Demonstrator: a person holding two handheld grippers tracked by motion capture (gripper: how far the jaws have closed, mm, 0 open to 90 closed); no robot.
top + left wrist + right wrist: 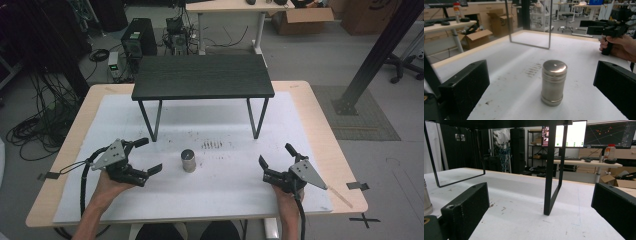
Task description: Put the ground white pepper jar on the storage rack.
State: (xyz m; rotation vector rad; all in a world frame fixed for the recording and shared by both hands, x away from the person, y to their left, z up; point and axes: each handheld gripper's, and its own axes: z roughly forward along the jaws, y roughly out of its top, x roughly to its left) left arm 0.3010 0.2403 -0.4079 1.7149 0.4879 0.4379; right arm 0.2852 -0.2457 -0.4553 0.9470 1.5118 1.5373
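A small metal canister is seen standing upright on the white sheet of the worktop, roughly in the middle, a bit in front of the little black table that's been set on the sheet. The left claw is held just beside it on the left, released, jaws spread wide and nothing gripped; in the left gripper view the canister is framed right between the two black jaws but a little way ahead of them, so it isn't touched by either. The right claw is kept well apart from the canister on the other side, also released and holding nothing; in the right gripper view just the edge of the canister can be made out at the far left, and one black leg of the little table is planted straight ahead between the jaws. No readable writing can be picked out on the canister, pretty much bare ribbed steel with a shiny cap. A patch of dark scuff marks is seen on the sheet just behind the canister. Cardboard boxes and a tangle of cables are spotted on the floor beyond the worktop, too far off to get in the way.
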